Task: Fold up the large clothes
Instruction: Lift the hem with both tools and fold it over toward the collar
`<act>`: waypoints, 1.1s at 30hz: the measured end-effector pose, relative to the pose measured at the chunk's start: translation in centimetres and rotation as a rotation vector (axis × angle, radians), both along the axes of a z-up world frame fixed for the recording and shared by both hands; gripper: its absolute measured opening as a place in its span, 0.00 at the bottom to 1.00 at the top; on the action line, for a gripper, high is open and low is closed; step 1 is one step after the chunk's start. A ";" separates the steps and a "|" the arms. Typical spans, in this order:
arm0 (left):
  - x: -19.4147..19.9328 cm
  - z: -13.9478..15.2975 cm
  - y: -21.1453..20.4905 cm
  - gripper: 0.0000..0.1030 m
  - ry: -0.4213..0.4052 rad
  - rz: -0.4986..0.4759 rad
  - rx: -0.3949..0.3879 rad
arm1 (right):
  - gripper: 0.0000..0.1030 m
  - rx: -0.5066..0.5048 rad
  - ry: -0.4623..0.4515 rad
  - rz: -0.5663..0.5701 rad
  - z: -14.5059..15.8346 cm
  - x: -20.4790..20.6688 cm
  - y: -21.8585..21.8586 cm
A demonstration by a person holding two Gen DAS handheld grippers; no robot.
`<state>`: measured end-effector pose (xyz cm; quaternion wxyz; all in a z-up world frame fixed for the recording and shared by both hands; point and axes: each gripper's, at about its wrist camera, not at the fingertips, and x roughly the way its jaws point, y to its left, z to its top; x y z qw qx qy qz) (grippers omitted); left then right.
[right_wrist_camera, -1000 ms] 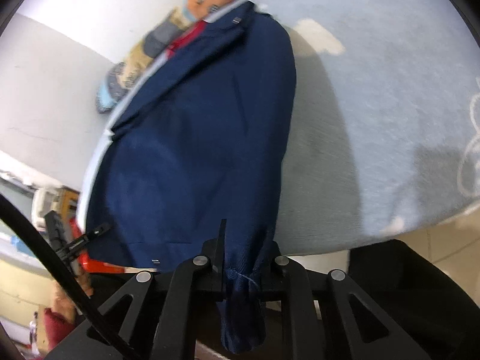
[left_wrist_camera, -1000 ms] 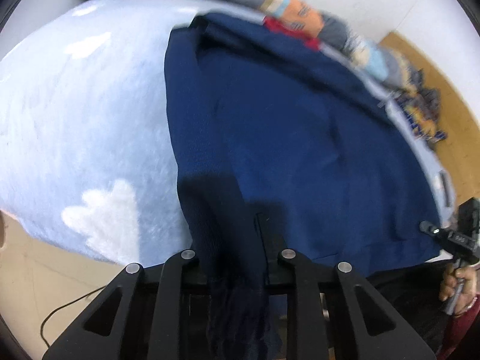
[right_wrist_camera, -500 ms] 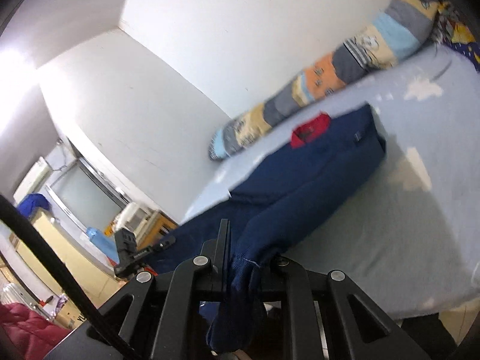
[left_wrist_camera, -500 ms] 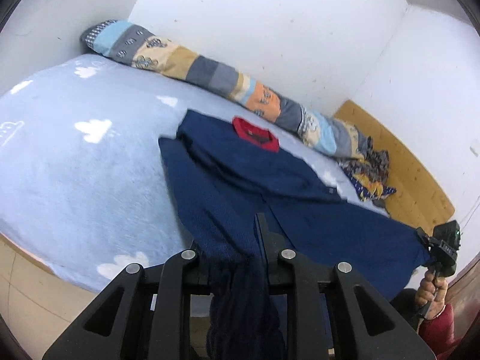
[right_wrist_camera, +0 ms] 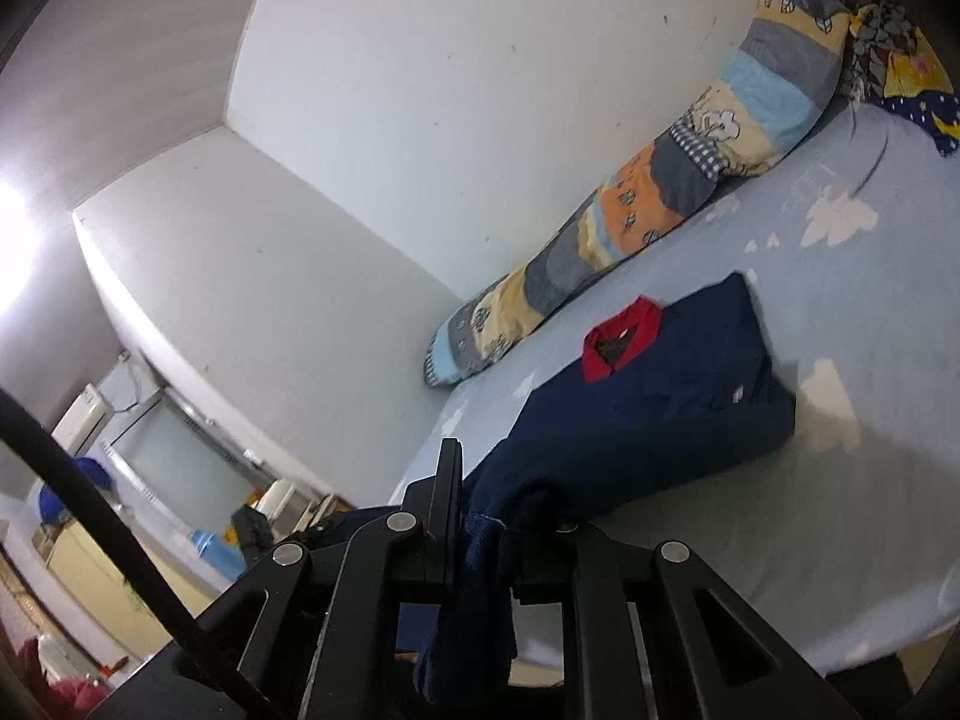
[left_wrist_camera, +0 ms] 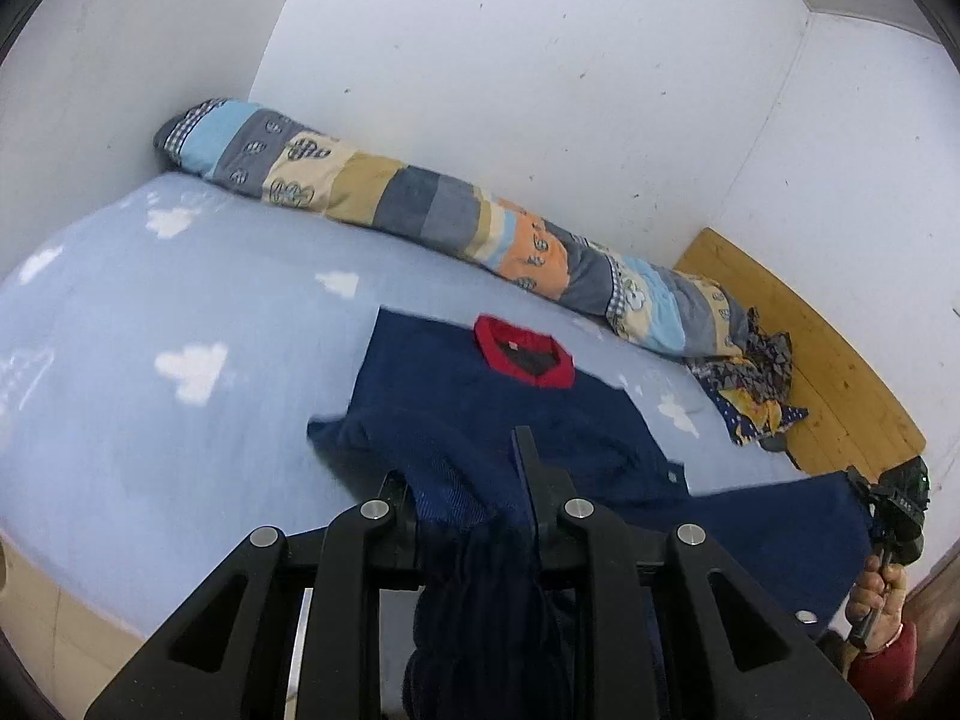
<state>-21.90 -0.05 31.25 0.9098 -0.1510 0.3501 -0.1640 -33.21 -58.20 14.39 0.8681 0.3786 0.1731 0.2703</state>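
A large navy garment [left_wrist_camera: 510,414] with a red collar [left_wrist_camera: 522,354] lies on the pale blue bed [left_wrist_camera: 150,408]. Its far part rests flat while its near end is lifted off the sheet. My left gripper [left_wrist_camera: 468,480] is shut on one bunched corner of the navy cloth, which hangs down between the fingers. My right gripper [right_wrist_camera: 498,498] is shut on the other corner of the garment [right_wrist_camera: 648,414]. In the left wrist view the right gripper [left_wrist_camera: 888,504] shows at the far right, held by a hand [left_wrist_camera: 879,600], with the hem stretched to it.
A long patchwork bolster [left_wrist_camera: 450,222] lies along the white wall behind the garment. Crumpled patterned cloth [left_wrist_camera: 750,390] sits by a wooden headboard [left_wrist_camera: 810,348]. The bed's near edge [left_wrist_camera: 72,588] drops to a tiled floor. Cabinets and a blue item [right_wrist_camera: 210,552] stand beyond the bed's left side.
Both grippers have risen and tilted up, lifting the garment's near end off the bed. The views went from looking down on the cloth to looking across the bed at the wall.
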 end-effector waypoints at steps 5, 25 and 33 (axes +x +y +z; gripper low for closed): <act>6.7 0.7 -0.5 0.22 0.030 0.039 0.008 | 0.13 0.001 0.023 -0.049 1.9 4.7 -1.4; 39.6 -20.7 -4.0 0.33 0.482 0.131 0.084 | 0.14 -0.025 0.461 -0.188 -10.0 40.9 -7.0; 41.1 -22.1 -0.2 0.50 0.547 0.155 -0.214 | 0.56 0.205 0.571 -0.208 -13.8 43.7 -10.9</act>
